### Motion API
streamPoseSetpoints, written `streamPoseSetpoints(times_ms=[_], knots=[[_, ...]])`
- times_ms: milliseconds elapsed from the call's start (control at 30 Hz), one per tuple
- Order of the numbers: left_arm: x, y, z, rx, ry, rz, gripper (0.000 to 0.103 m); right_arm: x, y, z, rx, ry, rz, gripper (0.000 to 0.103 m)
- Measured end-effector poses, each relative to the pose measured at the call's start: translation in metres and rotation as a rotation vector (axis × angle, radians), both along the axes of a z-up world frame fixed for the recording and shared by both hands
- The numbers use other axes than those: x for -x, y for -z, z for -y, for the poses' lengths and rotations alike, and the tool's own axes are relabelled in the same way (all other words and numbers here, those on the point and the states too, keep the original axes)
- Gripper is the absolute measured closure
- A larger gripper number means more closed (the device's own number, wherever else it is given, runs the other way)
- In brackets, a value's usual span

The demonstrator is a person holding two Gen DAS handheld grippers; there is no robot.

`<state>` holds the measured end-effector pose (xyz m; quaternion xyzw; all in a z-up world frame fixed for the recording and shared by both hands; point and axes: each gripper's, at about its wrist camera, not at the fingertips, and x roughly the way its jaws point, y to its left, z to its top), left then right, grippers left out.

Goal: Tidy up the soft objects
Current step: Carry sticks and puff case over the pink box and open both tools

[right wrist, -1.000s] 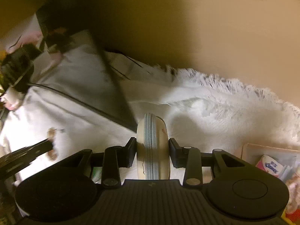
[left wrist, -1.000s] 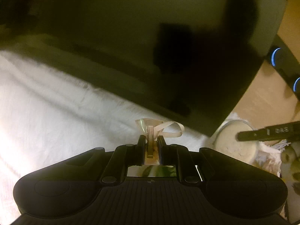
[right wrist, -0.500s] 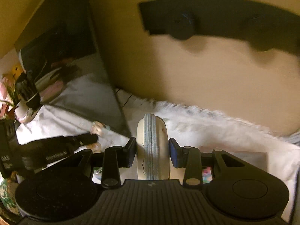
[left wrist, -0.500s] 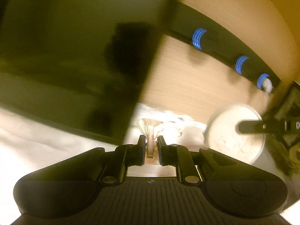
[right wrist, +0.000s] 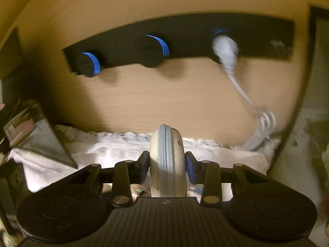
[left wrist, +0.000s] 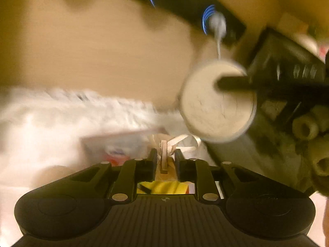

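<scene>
My left gripper (left wrist: pixel 164 156) is shut on a small flat beige piece with a cream ribbon loop (left wrist: pixel 186 143) trailing off to its right. My right gripper (right wrist: pixel 167 162) is shut on a round cream zippered pouch (right wrist: pixel 167 164), held on edge with the grey zip facing me. In the left wrist view the same pouch (left wrist: pixel 218 103) appears as a round cream disc at the upper right, pinched by the right gripper's black finger (left wrist: pixel 246 85). Both are held above a white fluffy cloth (right wrist: pixel 115 150).
A wooden wall (right wrist: pixel 164 94) carries a black strip (right wrist: pixel 185 41) with blue-lit round knobs and a white plug (right wrist: pixel 225 49) with a cable. A dark screen (right wrist: pixel 35 138) leans at the left. A clear box (left wrist: pixel 119 146) with packets sits on the cloth.
Both grippers have swung up and to the right with their loads. The dark screen has left the left wrist view, and the wall strip and the plug have come into view.
</scene>
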<state>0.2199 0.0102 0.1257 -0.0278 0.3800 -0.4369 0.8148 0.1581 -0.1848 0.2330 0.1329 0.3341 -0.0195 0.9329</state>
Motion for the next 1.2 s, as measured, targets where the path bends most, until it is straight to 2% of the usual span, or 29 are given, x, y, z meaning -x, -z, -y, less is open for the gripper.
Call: streamPoseSetpoints(times_ms=[133, 167, 233, 300, 400, 467, 667, 800, 933, 1033, 1133, 1200], knots=[[-0.002, 0.047, 0.032, -0.274, -0.033, 0.062, 0.082, -0.011, 0.039, 0.019, -0.108, 0.035, -0.033, 0.066], [-0.003, 0.053, 0.033, -0.283, -0.036, 0.054, 0.081, -0.017, 0.051, 0.022, -0.149, 0.036, -0.048, 0.066], [-0.009, 0.057, 0.029, -0.259, -0.057, 0.037, 0.08, -0.027, 0.07, 0.024, -0.202, 0.026, -0.072, 0.066], [-0.012, 0.054, 0.024, -0.273, -0.078, 0.044, 0.081, -0.041, 0.091, 0.025, -0.246, 0.019, -0.109, 0.066], [-0.014, 0.042, 0.015, -0.25, -0.062, 0.044, 0.082, -0.06, 0.125, 0.028, -0.319, 0.052, -0.182, 0.066], [-0.013, 0.032, 0.007, -0.226, -0.055, 0.047, 0.082, -0.064, 0.14, 0.034, -0.357, 0.078, -0.19, 0.066], [-0.015, 0.01, -0.015, -0.144, -0.078, 0.032, 0.082, -0.081, 0.156, 0.034, -0.481, 0.104, -0.235, 0.065], [-0.009, 0.013, -0.012, -0.145, -0.061, 0.02, 0.082, -0.083, 0.168, 0.03, -0.603, 0.112, -0.259, 0.065], [-0.007, 0.029, -0.002, -0.164, -0.054, -0.005, 0.082, -0.075, 0.161, 0.025, -0.551, 0.121, -0.25, 0.061], [-0.006, 0.035, -0.001, -0.175, -0.058, -0.016, 0.082, -0.067, 0.144, 0.022, -0.455, 0.097, -0.253, 0.058], [0.0, 0.031, -0.01, -0.143, -0.067, -0.011, 0.082, -0.057, 0.119, 0.019, -0.335, 0.062, -0.183, 0.057], [0.006, 0.027, -0.02, -0.121, -0.084, -0.003, 0.082, -0.051, 0.099, 0.014, -0.216, 0.066, -0.121, 0.055]])
